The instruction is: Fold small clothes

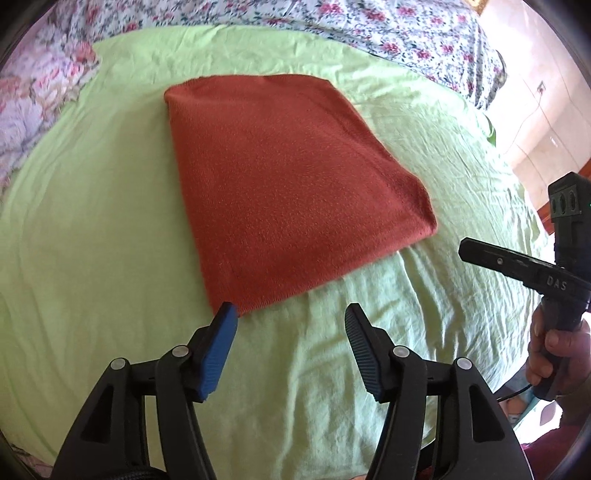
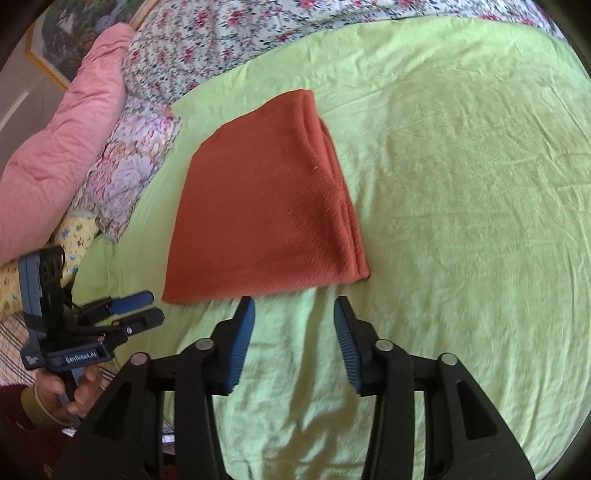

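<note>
A rust-red cloth (image 1: pixel 288 184) lies folded into a flat rectangle on a light green sheet (image 1: pixel 92 221). My left gripper (image 1: pixel 291 312) hovers just in front of the cloth's near edge, open, with only green sheet between its blue pads. In the right wrist view the same cloth (image 2: pixel 262 206) shows stacked layers along its right side. My right gripper (image 2: pixel 294 302) stands open just short of the cloth's near edge, holding nothing. The left gripper (image 2: pixel 153 306) also appears there at the lower left, in a person's hand (image 2: pixel 74 395).
A floral bedspread (image 1: pixel 369 26) covers the far part of the bed. A pink quilt (image 2: pixel 55 147) and a floral pillow (image 2: pixel 129 166) lie to the left of the green sheet (image 2: pixel 461 221). The right gripper's black body (image 1: pixel 554 280) and a hand (image 1: pixel 554 354) sit at the right edge.
</note>
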A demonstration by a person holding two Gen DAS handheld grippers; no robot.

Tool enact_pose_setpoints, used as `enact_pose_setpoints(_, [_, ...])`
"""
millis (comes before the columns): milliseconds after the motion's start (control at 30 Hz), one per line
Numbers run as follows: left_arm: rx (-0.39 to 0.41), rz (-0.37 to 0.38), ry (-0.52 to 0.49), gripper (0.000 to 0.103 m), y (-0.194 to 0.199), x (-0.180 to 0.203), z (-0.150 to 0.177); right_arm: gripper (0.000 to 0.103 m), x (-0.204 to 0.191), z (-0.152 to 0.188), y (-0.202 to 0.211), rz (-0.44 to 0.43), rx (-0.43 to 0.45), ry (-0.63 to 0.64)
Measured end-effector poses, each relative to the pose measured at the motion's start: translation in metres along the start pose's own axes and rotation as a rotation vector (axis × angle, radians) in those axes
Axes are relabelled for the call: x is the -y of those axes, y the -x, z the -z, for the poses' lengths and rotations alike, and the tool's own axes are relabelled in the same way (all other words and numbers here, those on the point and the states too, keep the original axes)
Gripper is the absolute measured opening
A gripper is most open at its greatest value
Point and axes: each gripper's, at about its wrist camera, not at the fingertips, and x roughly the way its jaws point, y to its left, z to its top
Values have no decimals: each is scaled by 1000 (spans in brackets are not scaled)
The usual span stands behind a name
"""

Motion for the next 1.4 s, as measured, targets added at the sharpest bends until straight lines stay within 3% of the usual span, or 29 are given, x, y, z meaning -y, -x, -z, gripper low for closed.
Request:
enact_pose_setpoints(133, [20,-39,-27,69,8,3,5,61,-11,12,3,23,2,66])
enact_pose_setpoints(567, [95,-182,-57,79,33,-4,19,79,-43,35,17,53,30,212])
enact_pose_setpoints(900, [132,-245,8,84,45,-12,18,86,-55,36,21,89,55,253])
enact_pose_setpoints(1400, [115,-266,66,91,39,-16,31,91,-56,33,16,123,48,259])
